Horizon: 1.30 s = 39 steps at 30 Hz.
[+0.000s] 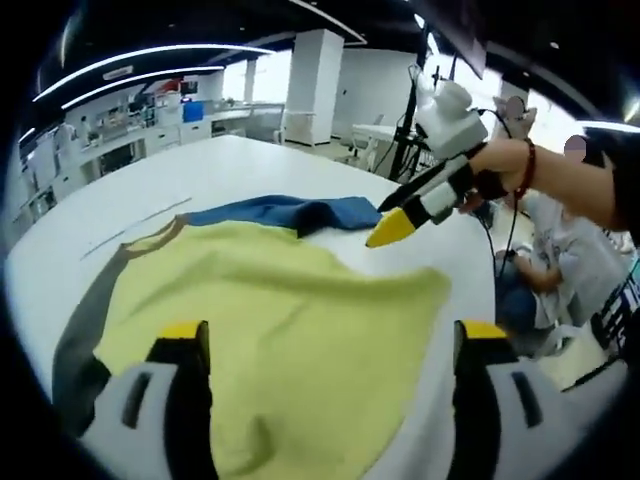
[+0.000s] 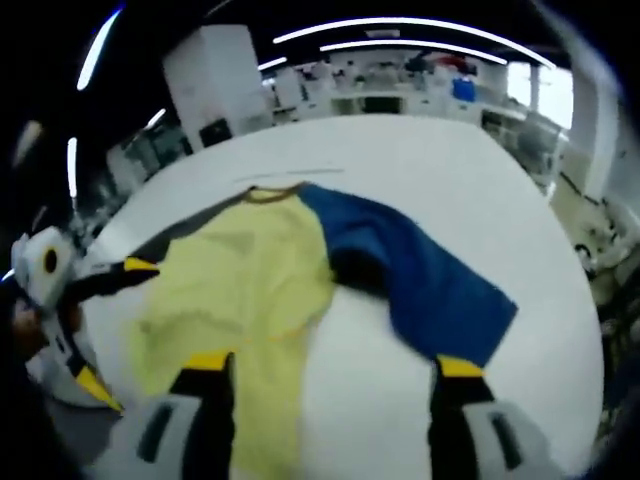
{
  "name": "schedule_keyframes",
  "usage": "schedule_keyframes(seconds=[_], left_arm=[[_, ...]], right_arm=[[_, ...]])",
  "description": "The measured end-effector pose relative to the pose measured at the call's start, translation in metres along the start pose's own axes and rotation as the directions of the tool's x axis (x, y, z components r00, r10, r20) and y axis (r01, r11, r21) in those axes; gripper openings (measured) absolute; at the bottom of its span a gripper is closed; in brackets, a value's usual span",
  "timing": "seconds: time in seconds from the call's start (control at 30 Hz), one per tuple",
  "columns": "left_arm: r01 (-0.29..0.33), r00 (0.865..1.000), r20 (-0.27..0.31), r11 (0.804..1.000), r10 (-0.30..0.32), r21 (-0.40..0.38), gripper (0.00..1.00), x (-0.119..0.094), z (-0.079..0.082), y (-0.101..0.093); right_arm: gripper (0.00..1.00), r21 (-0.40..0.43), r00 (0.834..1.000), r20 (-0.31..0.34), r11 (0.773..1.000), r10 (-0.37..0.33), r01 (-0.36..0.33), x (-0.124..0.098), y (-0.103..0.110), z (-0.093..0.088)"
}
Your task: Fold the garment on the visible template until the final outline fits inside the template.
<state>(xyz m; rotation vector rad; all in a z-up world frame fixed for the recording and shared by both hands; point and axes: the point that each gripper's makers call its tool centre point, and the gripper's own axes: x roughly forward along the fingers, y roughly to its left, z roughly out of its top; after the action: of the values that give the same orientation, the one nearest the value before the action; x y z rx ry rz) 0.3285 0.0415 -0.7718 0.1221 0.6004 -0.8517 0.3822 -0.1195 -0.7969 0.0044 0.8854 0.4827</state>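
A T-shirt lies spread on the white table (image 1: 250, 165). It has a yellow body (image 1: 280, 300), a blue sleeve (image 1: 290, 212) and a grey sleeve (image 1: 85, 320). My left gripper (image 1: 332, 340) stands open, its jaws wide apart low over the yellow cloth near its hem. My right gripper (image 1: 380, 222) hovers just past the blue sleeve's end, holding nothing. In the right gripper view the yellow body (image 2: 240, 280) and blue sleeve (image 2: 420, 270) lie ahead of the open right gripper (image 2: 332, 368). At the left edge there the left gripper (image 2: 120, 330) spreads its jaws by the shirt's side.
Thin line marks (image 1: 140, 222) run on the table beyond the collar. A person's hand with a bead bracelet (image 1: 525, 165) holds the right gripper, and a seated person (image 1: 560, 250) is past the table's right edge. Benches and a white pillar (image 1: 310, 85) stand far behind.
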Motion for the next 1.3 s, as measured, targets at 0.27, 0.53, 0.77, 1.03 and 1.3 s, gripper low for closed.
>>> schedule_keyframes(seconds=[0.27, 0.53, 0.77, 1.03, 1.3], left_arm=[[-0.078, 0.997, 0.001, 0.997, 0.078, 0.002, 0.89, -0.034, -0.020, 0.035], [-0.152, 0.988, 0.021, 0.988, 0.152, -0.009, 0.83, -0.062, -0.027, 0.058], [-0.182, 0.983, 0.030, 0.982, 0.183, -0.046, 0.72, -0.082, -0.047, 0.075], [-0.224, 0.974, -0.021, 0.973, 0.223, -0.054, 0.51, -0.095, -0.073, 0.088], [-0.248, 0.967, -0.092, 0.964, 0.239, -0.092, 0.36, -0.097, -0.099, 0.089]], right_arm=[[0.76, 0.000, 0.998, -0.018, 0.998, 0.061, -0.061, -0.004, 0.013, -0.014], [0.72, 0.003, 0.995, -0.035, 0.995, 0.097, -0.097, -0.008, 0.023, -0.026], [0.67, 0.021, 0.991, -0.047, 0.992, 0.128, -0.127, -0.012, 0.033, -0.039], [0.64, 0.029, 0.989, -0.059, 0.991, 0.134, -0.132, -0.017, 0.039, -0.049], [0.53, 0.039, 0.988, -0.058, 0.989, 0.142, -0.140, -0.018, 0.041, -0.059]])
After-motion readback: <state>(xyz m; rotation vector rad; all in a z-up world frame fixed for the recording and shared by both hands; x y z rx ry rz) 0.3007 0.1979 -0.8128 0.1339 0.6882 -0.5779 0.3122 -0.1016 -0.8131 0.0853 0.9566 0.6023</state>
